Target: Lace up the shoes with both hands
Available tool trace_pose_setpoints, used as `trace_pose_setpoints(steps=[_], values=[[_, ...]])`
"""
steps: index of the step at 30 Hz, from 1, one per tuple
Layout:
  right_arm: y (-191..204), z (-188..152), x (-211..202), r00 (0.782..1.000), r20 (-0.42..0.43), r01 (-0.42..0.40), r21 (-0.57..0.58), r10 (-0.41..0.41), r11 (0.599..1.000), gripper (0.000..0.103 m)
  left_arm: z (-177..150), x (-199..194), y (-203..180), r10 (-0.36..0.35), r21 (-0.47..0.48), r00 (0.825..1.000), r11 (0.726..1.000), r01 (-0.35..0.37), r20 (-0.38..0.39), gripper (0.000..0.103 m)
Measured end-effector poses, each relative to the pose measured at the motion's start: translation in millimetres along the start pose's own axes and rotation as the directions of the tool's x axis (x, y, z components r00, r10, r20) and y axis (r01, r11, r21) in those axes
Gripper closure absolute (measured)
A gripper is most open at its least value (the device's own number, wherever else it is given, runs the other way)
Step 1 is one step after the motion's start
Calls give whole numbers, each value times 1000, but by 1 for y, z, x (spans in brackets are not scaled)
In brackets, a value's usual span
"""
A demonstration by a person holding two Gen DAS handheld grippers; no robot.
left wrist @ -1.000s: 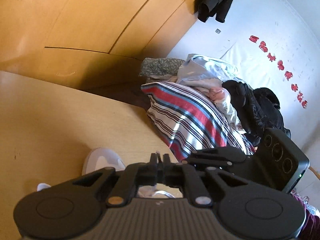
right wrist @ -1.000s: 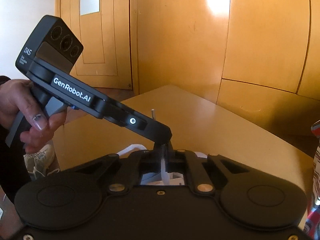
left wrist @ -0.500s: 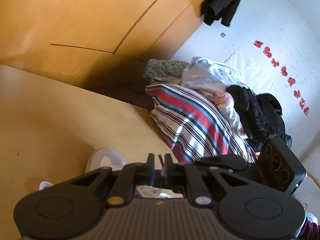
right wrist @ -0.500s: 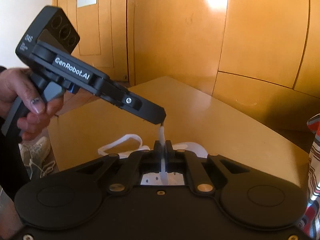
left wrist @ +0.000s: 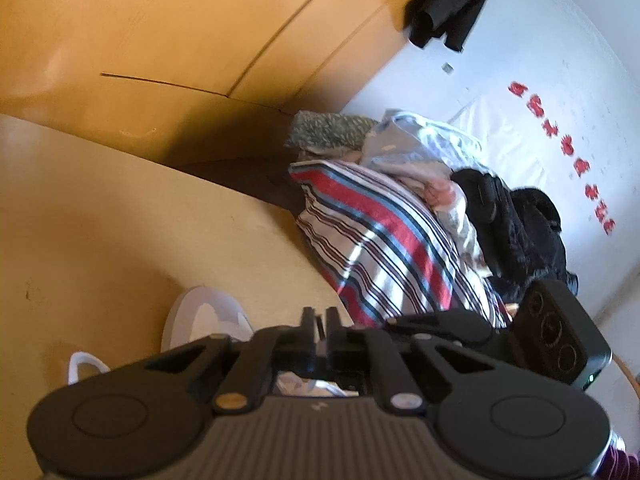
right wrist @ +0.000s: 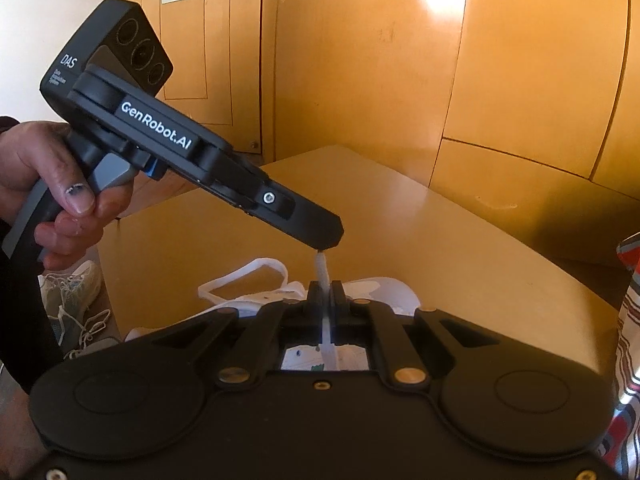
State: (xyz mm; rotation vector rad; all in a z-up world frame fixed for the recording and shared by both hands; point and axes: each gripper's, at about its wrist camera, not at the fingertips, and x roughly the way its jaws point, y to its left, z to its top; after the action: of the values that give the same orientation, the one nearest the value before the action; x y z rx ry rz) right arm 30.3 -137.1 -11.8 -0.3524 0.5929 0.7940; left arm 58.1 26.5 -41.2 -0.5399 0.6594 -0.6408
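shoe (right wrist: 376, 292) on table (right wrist: 460, 240), just beyond right gripper (right wrist: 325, 294) | lace (right wrist: 322, 270) upright between left gripper (right wrist: 320, 246) above, right gripper below | bedding pile (left wrist: 392, 240) right of table | other shoes (right wrist: 72, 292) on floor, left

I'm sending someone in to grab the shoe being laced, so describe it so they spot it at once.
Find the wooden table by the wardrobe. The white shoe lies on it, its white lace pinched by two black grippers; the grey sneakers sit on the floor.

Wooden wall panels (right wrist: 520, 60) ring a tan table (right wrist: 440, 232); striped bedding (left wrist: 384, 248), perhaps a bed.
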Motion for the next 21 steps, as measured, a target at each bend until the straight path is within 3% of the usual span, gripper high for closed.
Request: trace_pose_setpoints(steps=[5,11,19,21], values=[[0,5,9,1000,16,14,6,-14,1000,89,-1,0,2,8,-16,1000,1000,-7,3,101],[3,10,9,999,38,15,-16,-14,1000,89,-3,1,3,-3,-18,1000,1000,3,-11,101],[-2,11,17,1000,22,11,-6,-11,1000,99,-3,0,3,-8,-20,1000,1000,8,-14,101],[-3,11,19,999,23,29,-8,-28,1000,100,-2,-2,3,-2,-25,1000,1000,1,-12,94]])
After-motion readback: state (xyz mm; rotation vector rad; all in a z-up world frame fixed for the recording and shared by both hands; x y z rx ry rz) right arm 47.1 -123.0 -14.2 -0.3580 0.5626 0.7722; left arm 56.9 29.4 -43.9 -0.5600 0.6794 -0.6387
